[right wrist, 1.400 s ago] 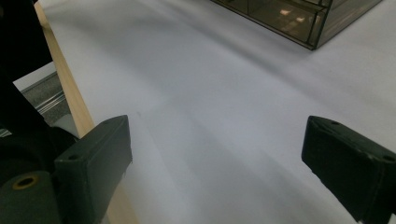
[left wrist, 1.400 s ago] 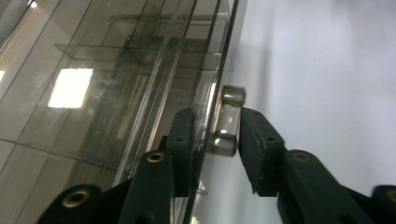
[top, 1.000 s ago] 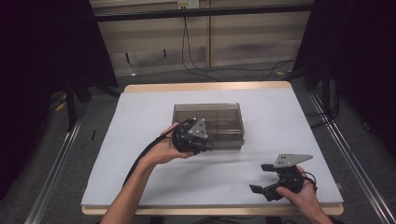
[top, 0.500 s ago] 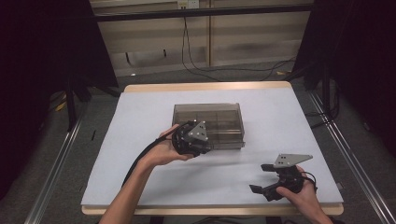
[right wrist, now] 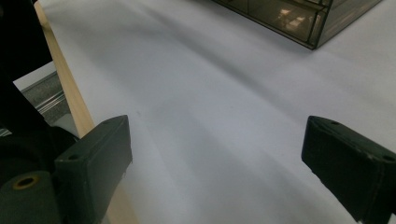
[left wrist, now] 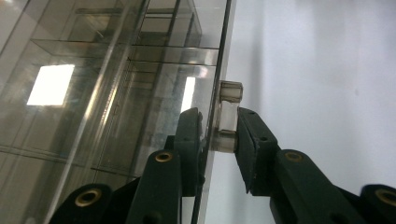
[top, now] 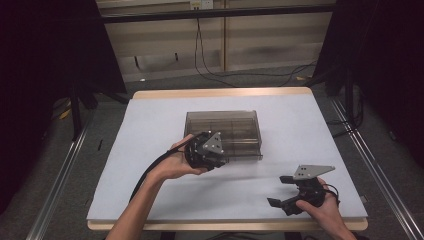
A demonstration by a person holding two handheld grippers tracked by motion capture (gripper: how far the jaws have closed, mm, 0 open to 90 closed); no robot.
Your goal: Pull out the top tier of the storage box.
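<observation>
Left gripper (top: 206,151) against smoky box (top: 235,127)

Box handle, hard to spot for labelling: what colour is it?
Clear, colourless plastic handle on the smoky box; best in the left gripper view.

Left gripper (top: 220,157) covers the front-left corner of the smoked plastic case (top: 235,125) in high view; jaw contact hidden there. Left gripper view: case cut off at top and left edges, knob (left wrist: 227,116) partly behind jaws. Right gripper view: case cropped at top edge; contents unreadable.
</observation>
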